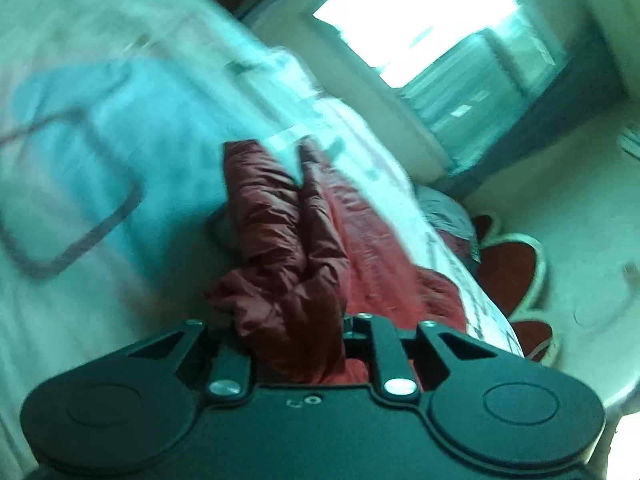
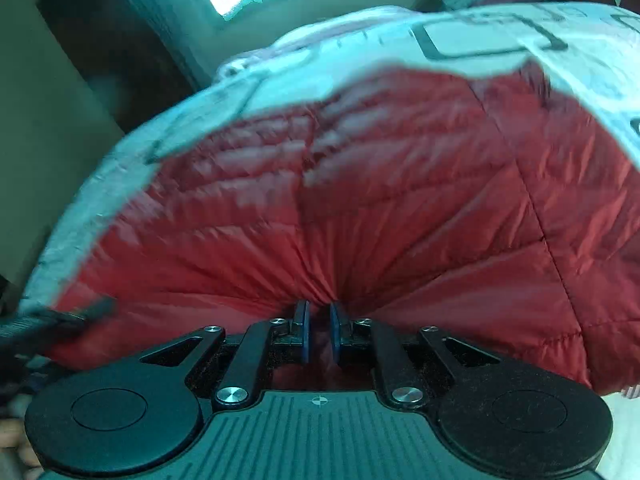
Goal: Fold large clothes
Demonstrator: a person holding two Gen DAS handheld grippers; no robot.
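Both tools, left [image 1: 296, 344] and right [image 2: 319, 332], pinched red jacket [image 2: 360, 200] over bed [image 1: 80, 160]; mid-fold; next, lay flat.

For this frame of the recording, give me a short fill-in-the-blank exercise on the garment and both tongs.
1. The quilted garment is ____ in colour.
2. The right tongs are ____ on a pinch of its fabric.
3. In the left wrist view, the garment hangs from the left tongs above the patterned ____.
4. The bright ____ lets light into the room.

Missing words: red; shut; bedspread; window.
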